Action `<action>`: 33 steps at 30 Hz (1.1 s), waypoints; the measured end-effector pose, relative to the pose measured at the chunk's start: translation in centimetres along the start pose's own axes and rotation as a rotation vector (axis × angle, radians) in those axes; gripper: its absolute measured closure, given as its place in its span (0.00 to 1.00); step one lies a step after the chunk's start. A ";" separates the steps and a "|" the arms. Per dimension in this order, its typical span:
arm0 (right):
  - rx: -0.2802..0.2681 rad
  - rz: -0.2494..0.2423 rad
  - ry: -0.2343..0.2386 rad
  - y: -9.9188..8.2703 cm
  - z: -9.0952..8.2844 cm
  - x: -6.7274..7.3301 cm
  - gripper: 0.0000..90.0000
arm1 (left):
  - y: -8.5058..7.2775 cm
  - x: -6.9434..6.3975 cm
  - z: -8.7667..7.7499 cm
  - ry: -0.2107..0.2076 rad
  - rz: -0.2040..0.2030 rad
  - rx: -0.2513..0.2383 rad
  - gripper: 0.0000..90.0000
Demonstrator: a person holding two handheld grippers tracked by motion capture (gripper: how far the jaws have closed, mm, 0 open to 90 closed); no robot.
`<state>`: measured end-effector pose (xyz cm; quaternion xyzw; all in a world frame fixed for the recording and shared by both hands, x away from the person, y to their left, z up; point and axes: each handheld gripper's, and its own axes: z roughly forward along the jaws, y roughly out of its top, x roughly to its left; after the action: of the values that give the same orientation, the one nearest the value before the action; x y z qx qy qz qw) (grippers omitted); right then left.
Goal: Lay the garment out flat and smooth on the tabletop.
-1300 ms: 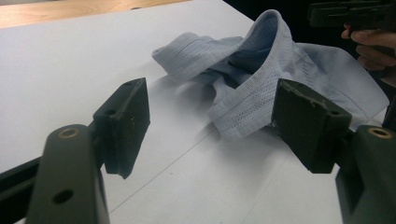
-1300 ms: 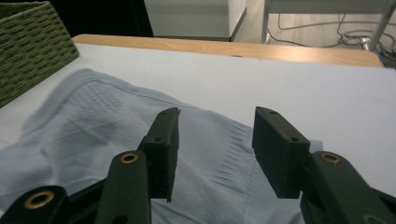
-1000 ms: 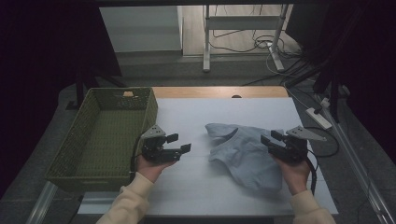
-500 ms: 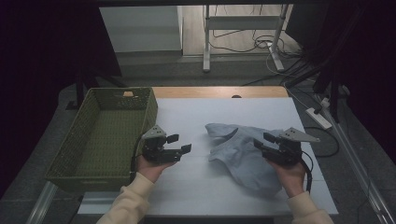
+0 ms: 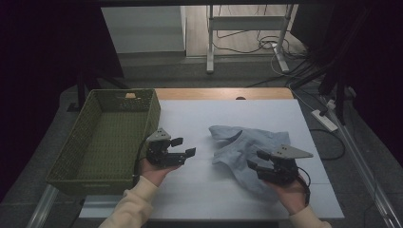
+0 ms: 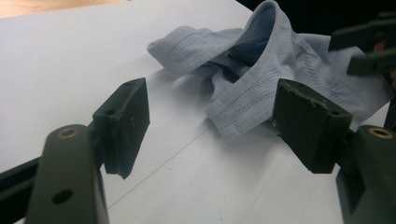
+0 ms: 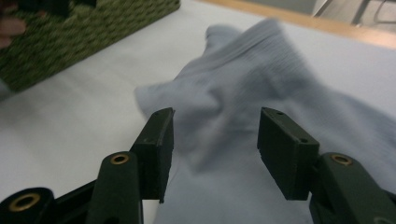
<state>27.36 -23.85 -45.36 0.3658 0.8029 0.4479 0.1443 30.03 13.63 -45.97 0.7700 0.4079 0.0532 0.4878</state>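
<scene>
A crumpled light-blue garment (image 5: 242, 142) lies on the white table (image 5: 204, 190), right of centre. My left gripper (image 5: 184, 147) is held just left of it, open, its jaws pointing at the ribbed edge of the garment (image 6: 252, 70) with bare table between them (image 6: 212, 116). My right gripper (image 5: 256, 159) hovers over the garment's near right part. It stands open and its jaws have just been opening a little. Blue cloth (image 7: 243, 74) shows beyond and below its jaws (image 7: 215, 135), and the pads do not press on it.
A green woven basket (image 5: 154, 111) stands at the table's left edge, and its wall (image 7: 84, 32) shows at the upper left of the right gripper view. The other gripper (image 6: 369, 46) appears at the far right of the left gripper view. A wooden strip (image 5: 223, 93) borders the table's far side.
My right gripper has slid leftward, further over the garment. The left gripper and the garment have stayed where they were.
</scene>
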 end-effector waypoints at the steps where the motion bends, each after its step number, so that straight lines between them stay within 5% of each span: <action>1: 0.016 -0.005 0.012 -0.3 0.2 0.2 0.50 | 0.0 0.0 0.0 0.000 0.000 -0.001 0.31; 9: 0.183 -0.035 0.046 -2.4 1.7 0.4 0.47 | 0.0 0.0 0.0 0.001 0.000 -0.001 0.31; 15: 0.244 -0.017 0.079 -3.6 2.1 -0.2 0.43 | 0.0 0.0 0.0 0.001 0.000 -0.001 0.31; 22: 0.294 -0.069 0.112 -4.1 2.5 0.5 0.37 | 0.0 0.0 0.0 0.001 -0.001 -0.001 0.31; 30: 0.390 -0.140 0.052 -4.9 3.1 0.4 0.40 | 0.0 0.0 -0.1 0.001 0.000 -0.002 0.31; 33: 0.389 -0.125 0.043 -4.9 3.0 0.2 0.45 | 0.0 0.0 -0.1 0.001 -0.001 -0.002 0.31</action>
<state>26.70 -23.49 -51.03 0.3265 0.8984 0.2824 0.0810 29.98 13.67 -45.93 0.7692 0.4084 0.0540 0.4885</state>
